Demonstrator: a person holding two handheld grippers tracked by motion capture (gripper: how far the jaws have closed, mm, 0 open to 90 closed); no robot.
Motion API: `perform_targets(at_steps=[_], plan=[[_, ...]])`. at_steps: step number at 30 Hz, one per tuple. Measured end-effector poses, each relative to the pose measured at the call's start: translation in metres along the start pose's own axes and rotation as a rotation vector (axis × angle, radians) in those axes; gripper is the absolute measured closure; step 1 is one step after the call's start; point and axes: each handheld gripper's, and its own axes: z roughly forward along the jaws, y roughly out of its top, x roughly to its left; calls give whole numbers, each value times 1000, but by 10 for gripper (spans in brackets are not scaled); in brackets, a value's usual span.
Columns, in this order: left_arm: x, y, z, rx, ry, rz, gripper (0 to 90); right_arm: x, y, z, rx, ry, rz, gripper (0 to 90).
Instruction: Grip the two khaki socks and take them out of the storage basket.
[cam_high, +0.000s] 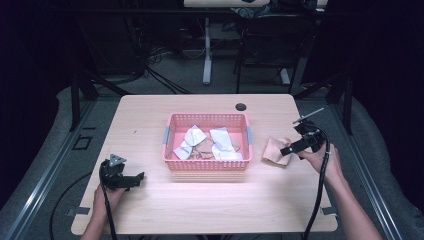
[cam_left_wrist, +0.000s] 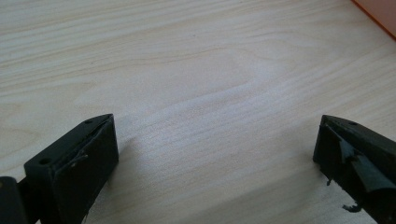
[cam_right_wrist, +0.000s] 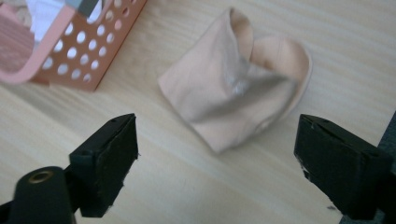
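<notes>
Because the peach cloth (cam_right_wrist: 233, 93) looks soft, light and floppy, it should squash easily; pinch it at a raised fold. It lies on the wooden table (cam_high: 150, 120), just right of the pink basket (cam_high: 207, 165). The right gripper (cam_right_wrist: 217, 163) has spread jaws, nothing between. The left gripper (cam_left_wrist: 215, 158) has spread jaws too. The room behind is dark.

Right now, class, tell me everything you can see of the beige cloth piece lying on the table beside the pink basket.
The beige cloth piece is soft, pale peach fabric, crumpled into a loose folded heap with one rounded edge curling up. It lies on the light wooden table, just right of the pink perforated plastic basket and apart from it. The right gripper has its black jaws open in front of the cloth, touching nothing.
</notes>
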Motion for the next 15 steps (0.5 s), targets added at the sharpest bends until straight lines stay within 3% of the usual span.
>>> perform_targets(at_steps=[5, 8, 15], plan=[[0, 0, 0, 0, -1, 0, 0, -3, -32, 0, -4, -6, 8, 60], [0, 0, 0, -3, 0, -4, 0, -5, -46, 5, 27, -2, 18, 57], [0, 0, 0, -3, -1, -4, 0, -8, -55, 18, 97, 9, 13, 63]])
